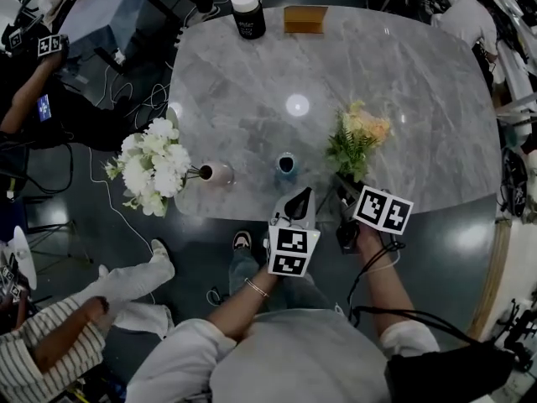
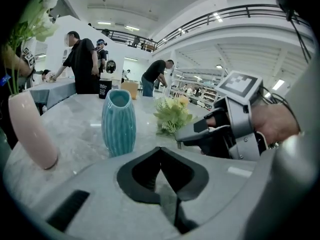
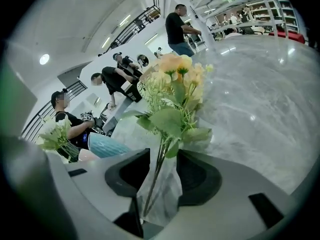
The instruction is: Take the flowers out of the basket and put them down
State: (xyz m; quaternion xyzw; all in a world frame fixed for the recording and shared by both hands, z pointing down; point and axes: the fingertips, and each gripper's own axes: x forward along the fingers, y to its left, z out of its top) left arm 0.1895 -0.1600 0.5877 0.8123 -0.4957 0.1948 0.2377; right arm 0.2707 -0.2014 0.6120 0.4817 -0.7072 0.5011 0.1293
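Note:
A bunch of yellow and peach flowers (image 1: 361,133) with green leaves lies on the grey marble table (image 1: 419,82), heads pointing away from me. Its thin stems (image 3: 156,181) run between the jaws of my right gripper (image 3: 162,176), which stand apart without pressing on them. In the head view my right gripper (image 1: 344,185) is at the near table edge, on the stem end. My left gripper (image 1: 299,198) hovers just left of it, shut and empty. In the left gripper view the left gripper (image 2: 161,154) faces a teal vase (image 2: 118,124) and the bunch (image 2: 172,115). No basket shows.
The teal vase (image 1: 286,164) stands near the front edge. A pink vase (image 1: 220,173) holding white flowers (image 1: 155,164) stands at the table's left edge. A black canister (image 1: 248,13) and a wooden box (image 1: 304,19) sit at the far edge. People stand around nearby.

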